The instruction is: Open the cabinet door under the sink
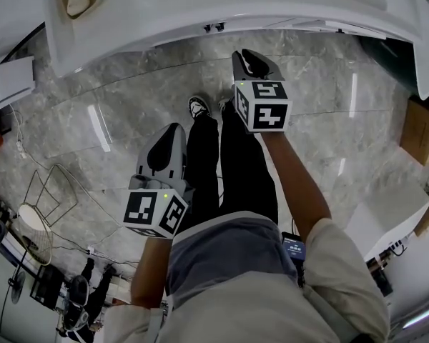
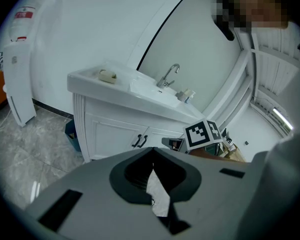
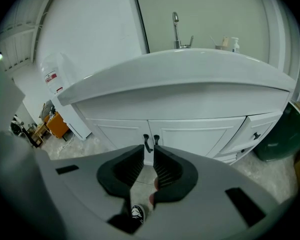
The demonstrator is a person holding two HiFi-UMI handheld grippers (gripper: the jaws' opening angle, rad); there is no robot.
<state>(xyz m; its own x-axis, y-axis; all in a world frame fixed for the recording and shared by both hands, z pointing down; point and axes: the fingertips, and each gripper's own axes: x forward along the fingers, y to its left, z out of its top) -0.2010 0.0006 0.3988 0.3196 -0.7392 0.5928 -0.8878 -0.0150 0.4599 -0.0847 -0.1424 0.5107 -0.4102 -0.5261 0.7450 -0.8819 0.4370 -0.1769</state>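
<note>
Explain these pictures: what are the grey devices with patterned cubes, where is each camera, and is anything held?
No robot here: a person holds a two-jaw gripper in each hand; the cubes are part of them. The head view looks down from the person's head at the left gripper and right gripper over the floor. The other two cameras ride on the grippers, looking along their jaws. The right gripper faces the shut cabinet doors under the sink, jaws slightly apart, not touching the two handles. The left gripper's jaws are together. Neither holds anything.
</note>
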